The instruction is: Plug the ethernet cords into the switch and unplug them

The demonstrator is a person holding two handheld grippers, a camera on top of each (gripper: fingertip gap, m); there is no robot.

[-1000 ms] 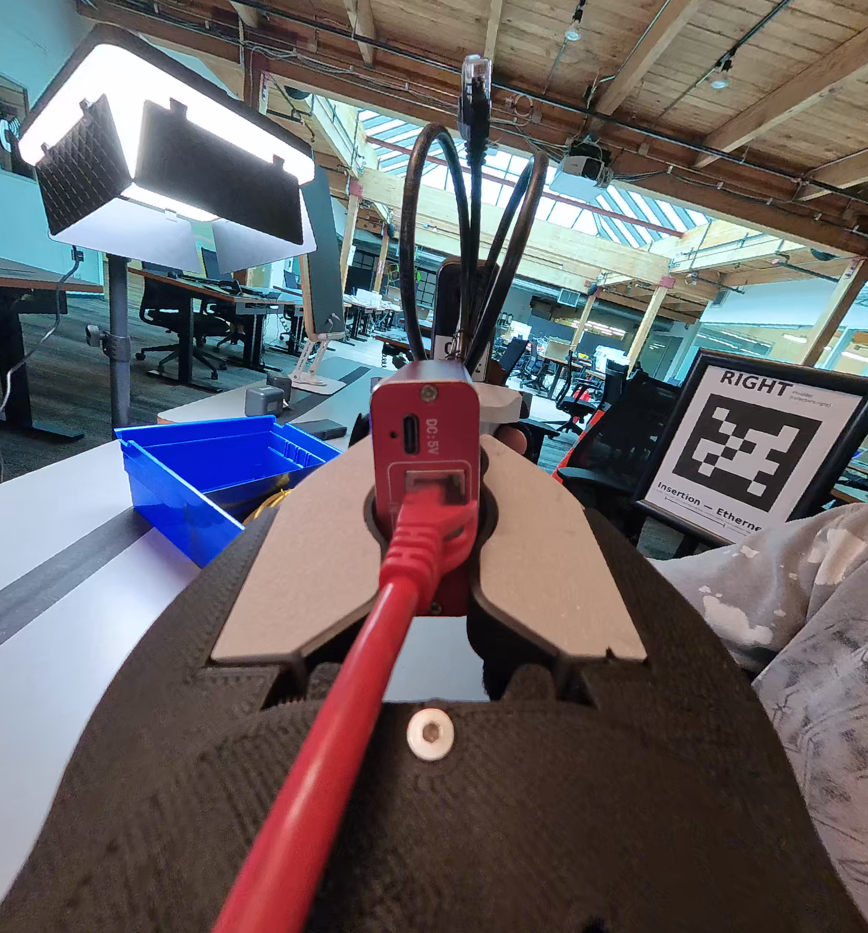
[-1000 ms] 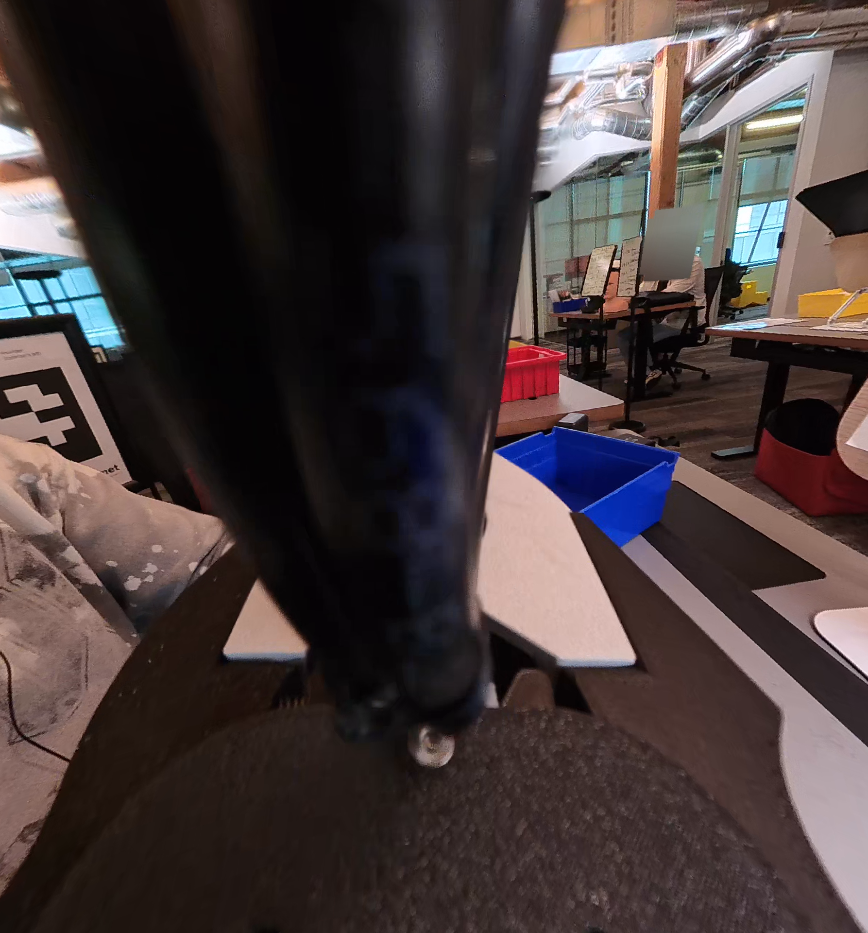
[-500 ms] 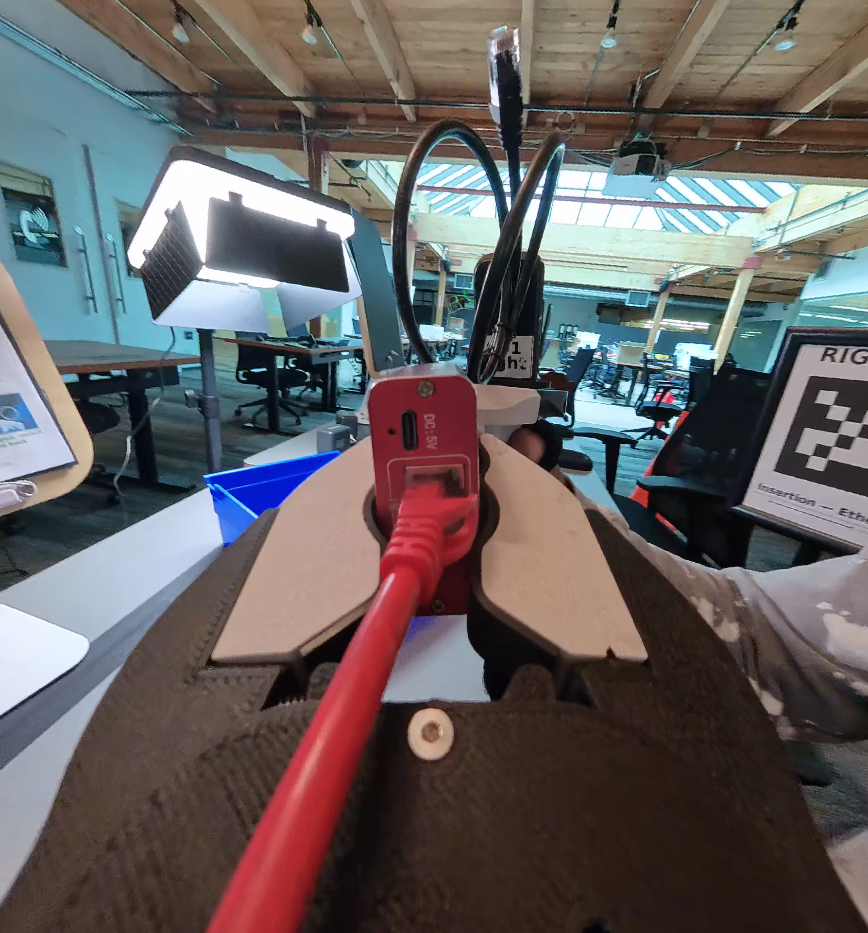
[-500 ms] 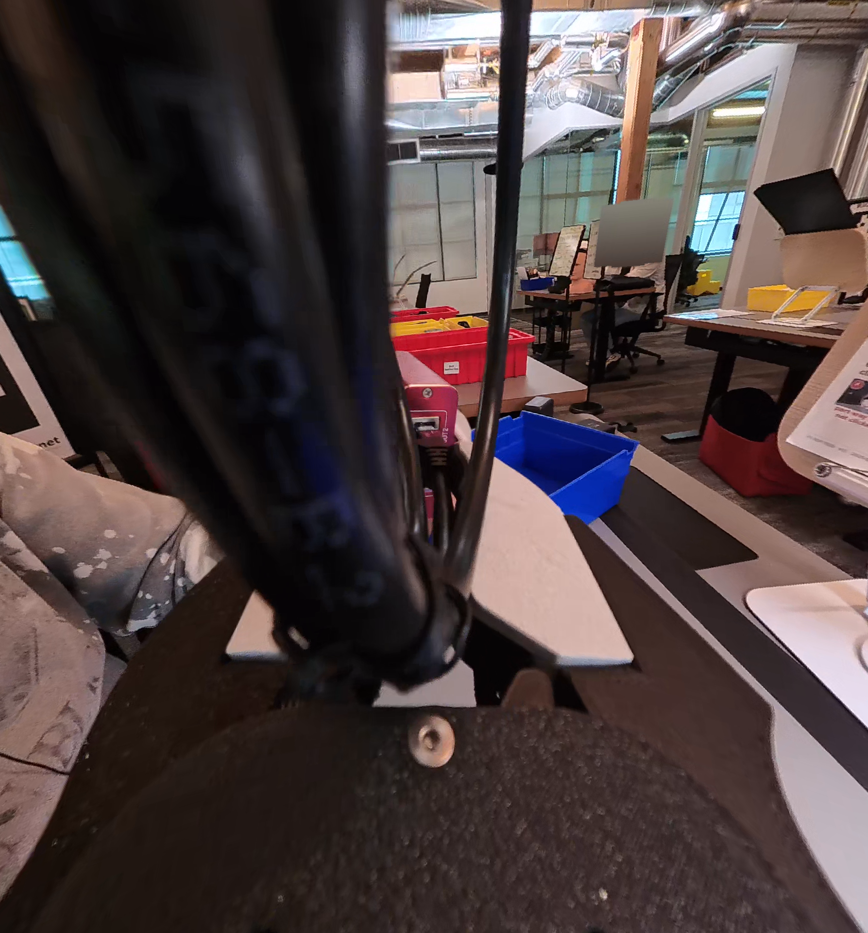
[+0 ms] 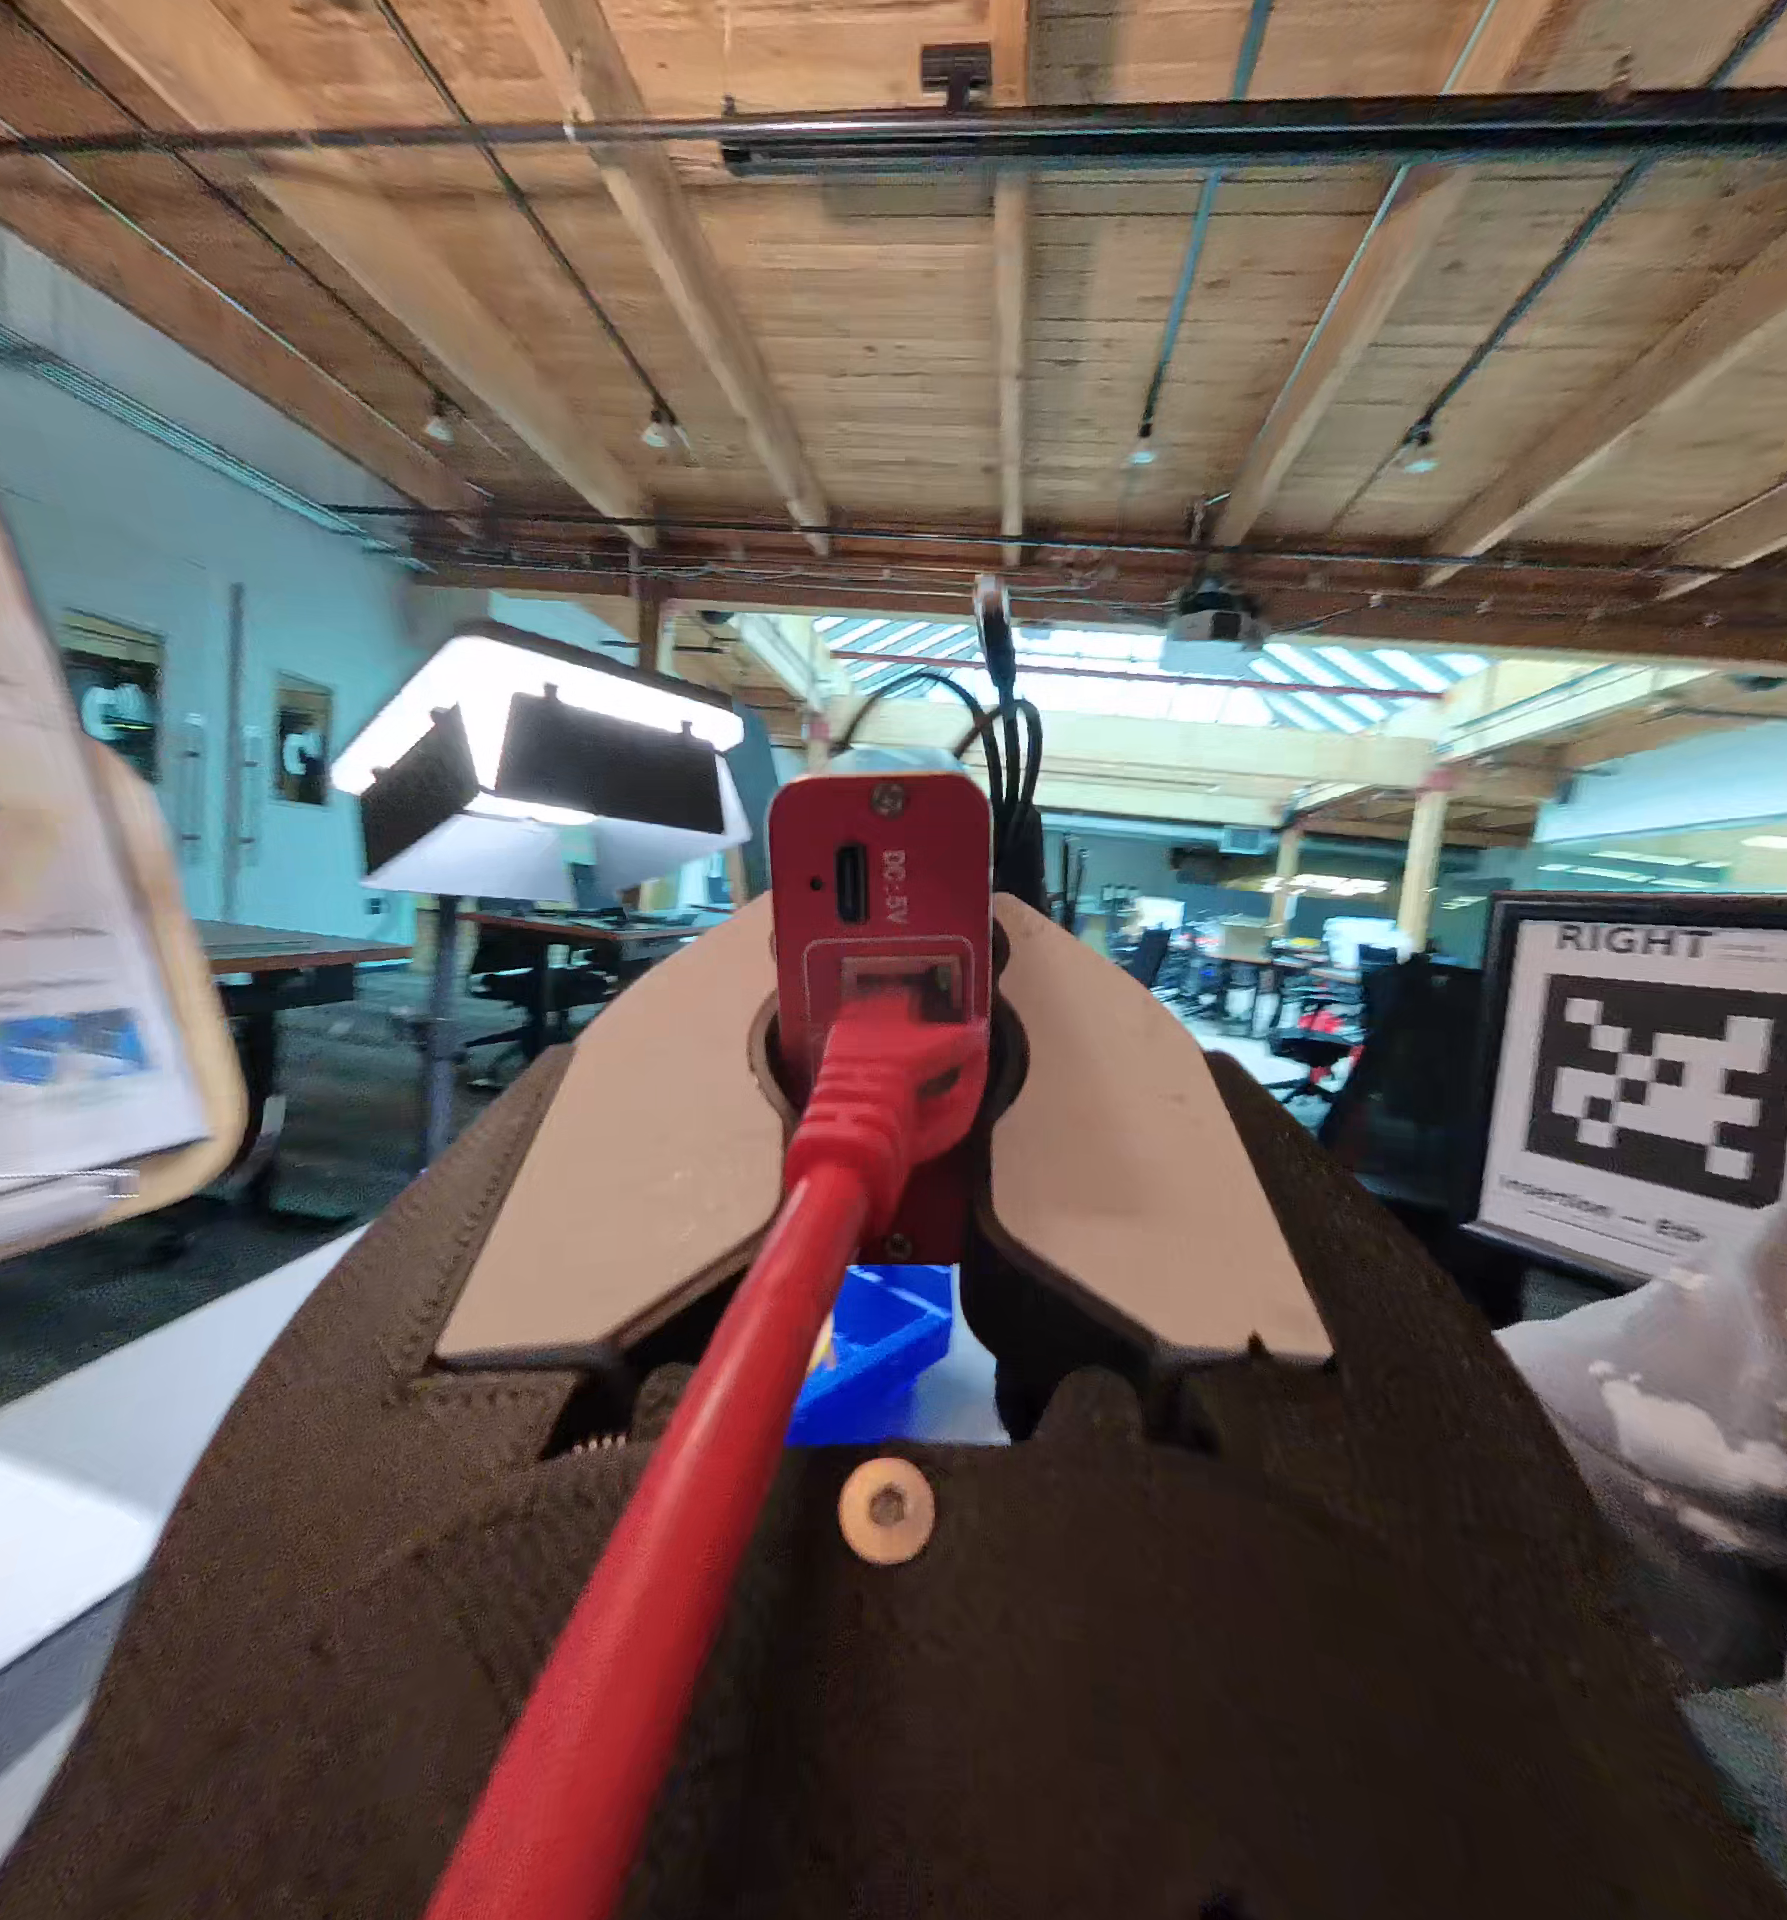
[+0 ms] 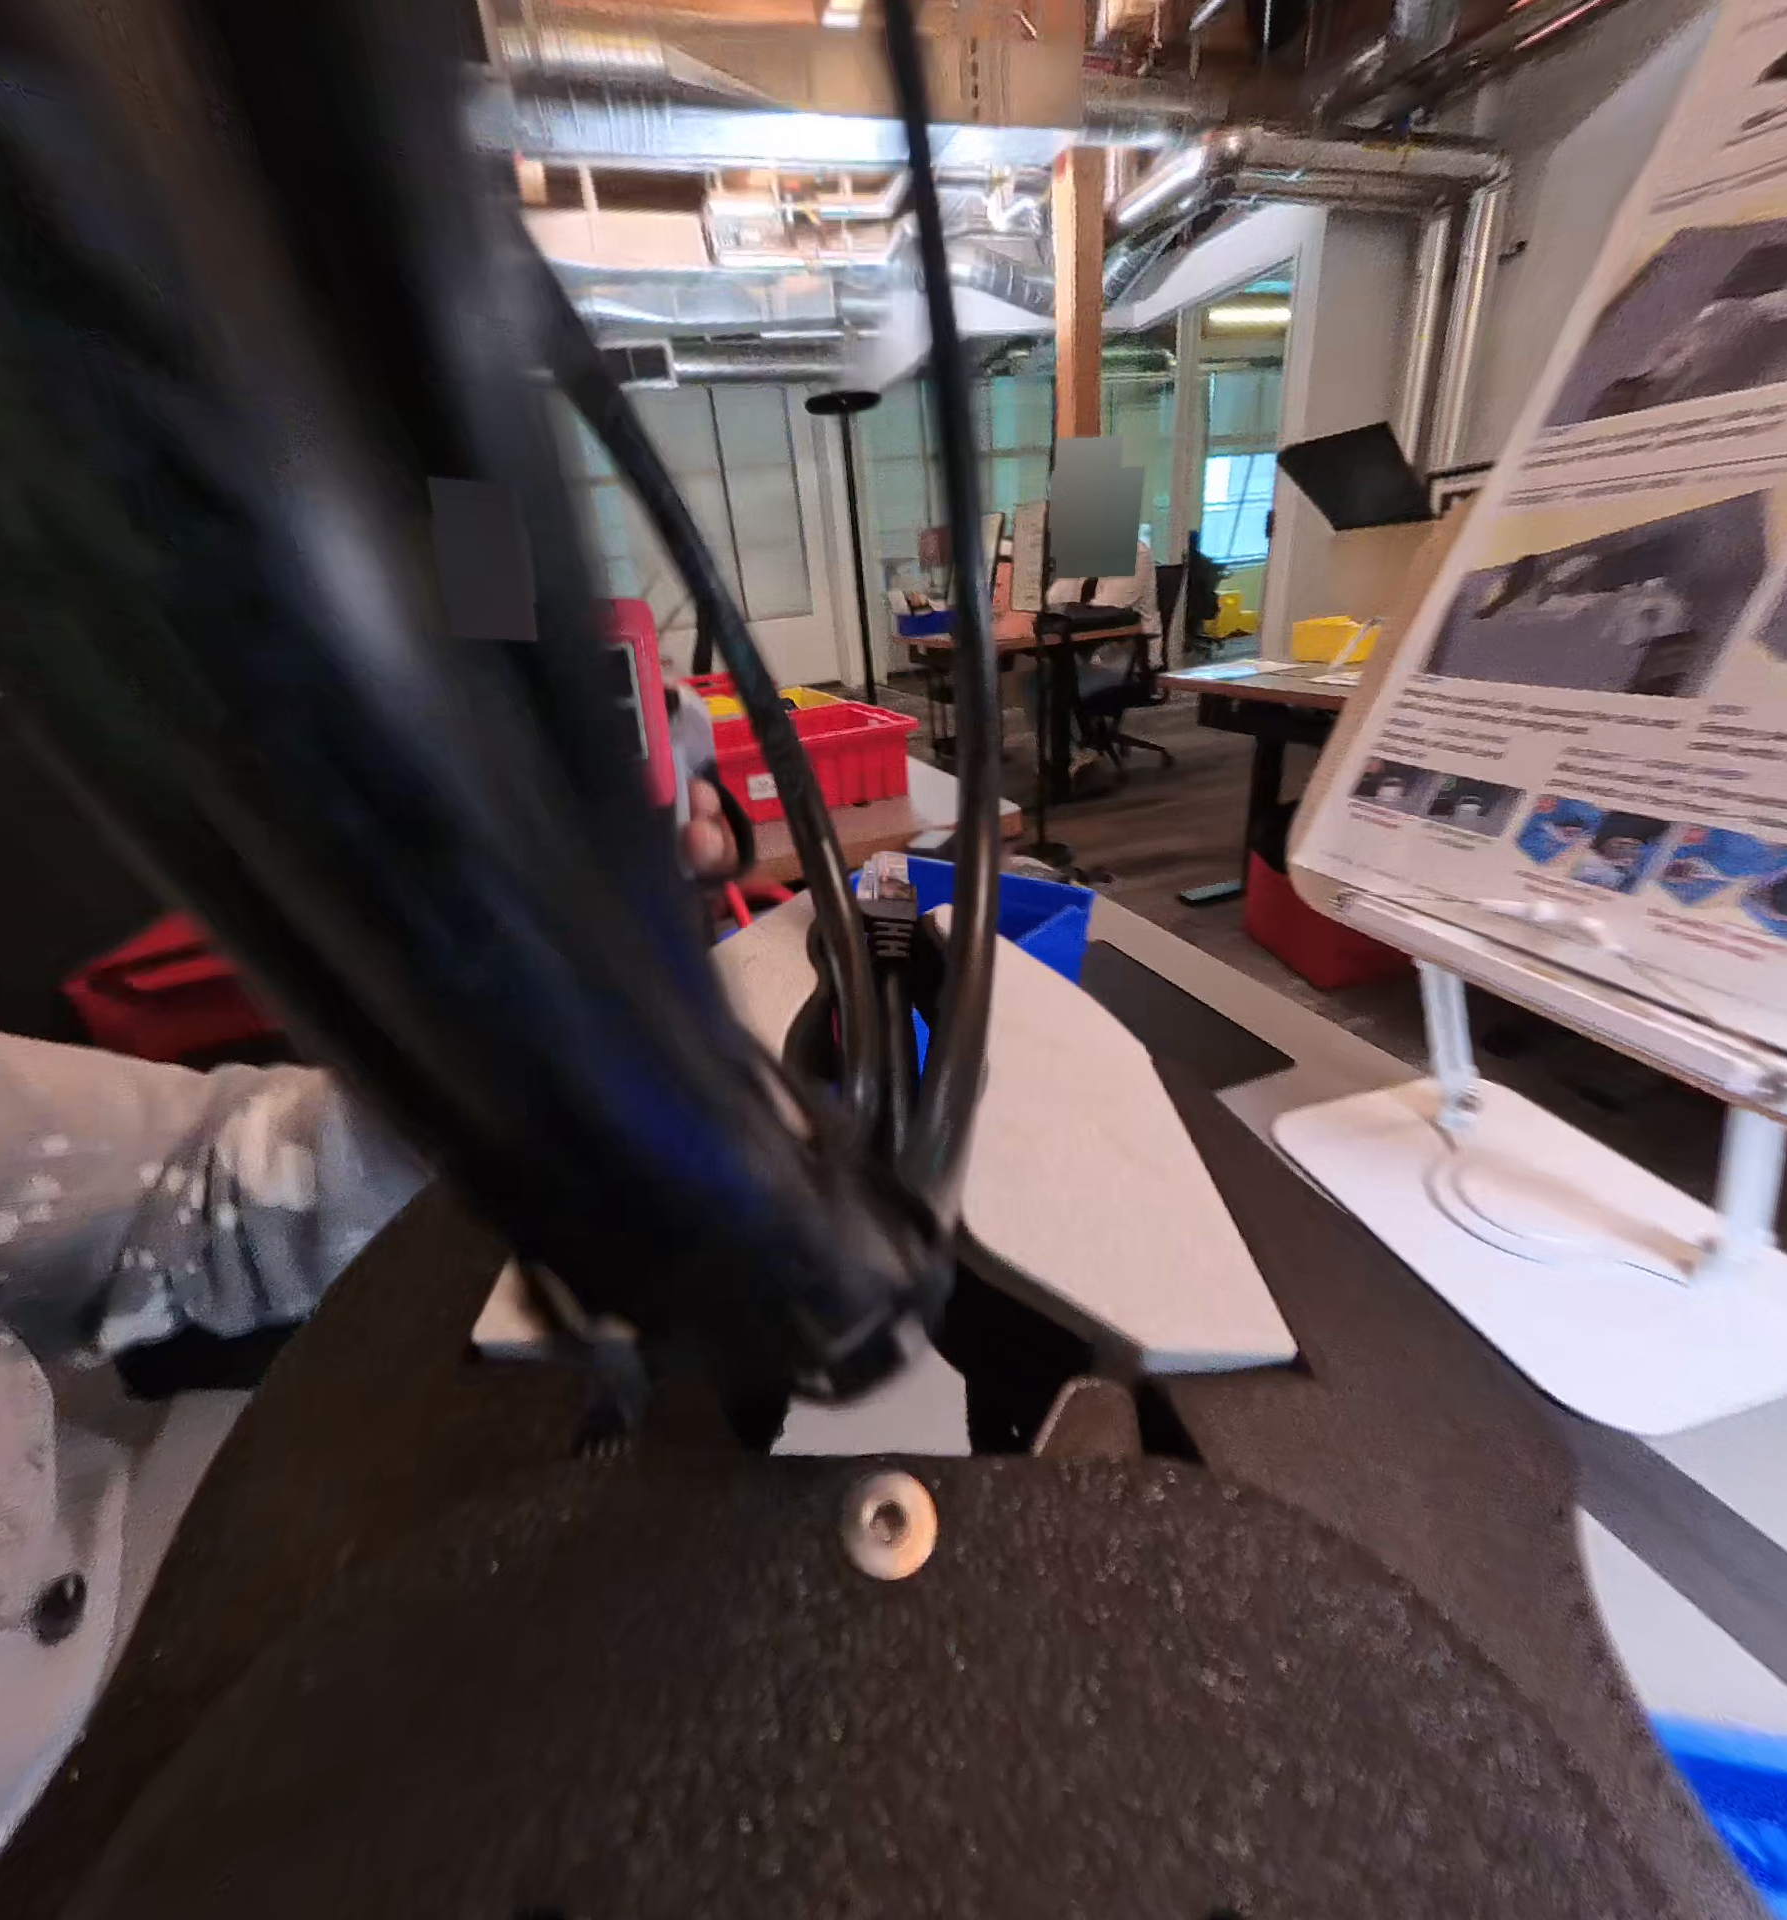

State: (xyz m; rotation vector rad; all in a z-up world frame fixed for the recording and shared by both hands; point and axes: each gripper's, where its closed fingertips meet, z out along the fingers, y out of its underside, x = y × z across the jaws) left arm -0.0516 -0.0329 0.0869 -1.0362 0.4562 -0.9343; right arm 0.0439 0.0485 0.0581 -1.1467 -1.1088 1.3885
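Nearest the lens in the left wrist view, the red ethernet cord [image 5: 660,1538] runs up from the bottom edge and its plug is seated in the port on the near end of the red switch [image 5: 881,997]. The left gripper [image 5: 884,1049] has its two pale fingers [image 5: 660,1153] closed flat against the sides of that switch, holding it on end above the white table [image 5: 141,1413]. A blue bin [image 5: 873,1356] shows through the gap below the fingers, on the table beyond.

In the right wrist view, the right gripper [image 6: 894,1039] is closed on a bundled black ethernet cord [image 6: 889,1029]; its clear plug [image 6: 887,878] pokes up just past the fingertips, and loops of the same cord sweep, blurred, close across the lens.

Compared with a second ago, the two grippers stand further apart: the black bundle and the right gripper, then looming directly behind the switch, now sit smaller and off its far right side [image 5: 1008,790], and the left gripper has tipped upward, so more ceiling shows. From the right, the switch [image 6: 640,717] now appears beyond the cord rather than being hidden.

My reading is that the red cord is in, and the black plug is not yet lined up with a free port. The bundle looks likely to hamper aiming it.

Further off stand a document stand [image 6: 1554,1247] at the table's right edge and a lamp panel [image 5: 546,769].
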